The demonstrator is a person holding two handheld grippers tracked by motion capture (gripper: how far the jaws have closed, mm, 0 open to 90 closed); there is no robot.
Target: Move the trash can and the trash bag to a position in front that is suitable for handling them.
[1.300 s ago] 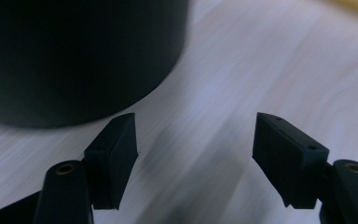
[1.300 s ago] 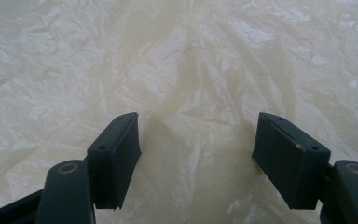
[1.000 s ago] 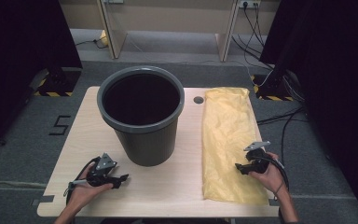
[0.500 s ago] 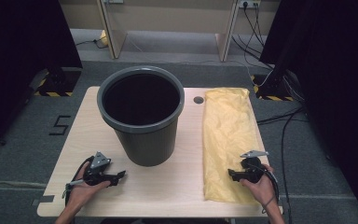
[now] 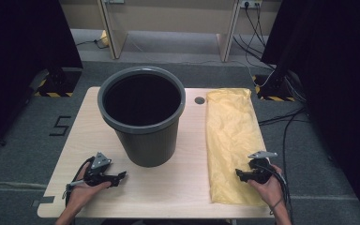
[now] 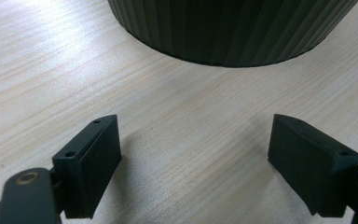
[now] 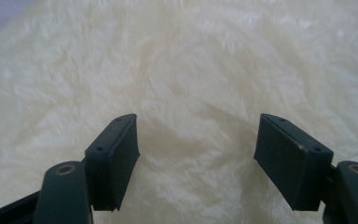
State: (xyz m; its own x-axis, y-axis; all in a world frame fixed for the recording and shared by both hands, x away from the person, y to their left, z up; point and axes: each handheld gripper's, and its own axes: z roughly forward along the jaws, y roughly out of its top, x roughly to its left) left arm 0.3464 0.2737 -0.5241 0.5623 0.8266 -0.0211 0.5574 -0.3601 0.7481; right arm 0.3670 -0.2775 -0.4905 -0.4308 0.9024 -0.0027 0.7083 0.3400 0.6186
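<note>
Both tongs open & empty; left tongs [image 5: 121, 176] have just been widening, over bare desk [image 5: 168, 187] near the bin [image 5: 141, 117]. Right tongs [image 5: 238, 174] hover on the yellow bag [image 5: 229, 136], flat at desk's right. I'd pinch one layer near the edge, not the whole fold.

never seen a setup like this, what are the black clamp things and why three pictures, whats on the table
A person sits at a wooden table holding hand-held tongs in each hand: the left tongs and the right tongs. One picture looks down from above. The other two come from small cameras riding on each pair of tongs, looking along the black jaws. On the table stand a dark grey bin and, to its right, a flat yellow plastic bag. The left tongs point at the bin's base; the right tongs hover over the bag. Both are open and hold nothing.
</note>
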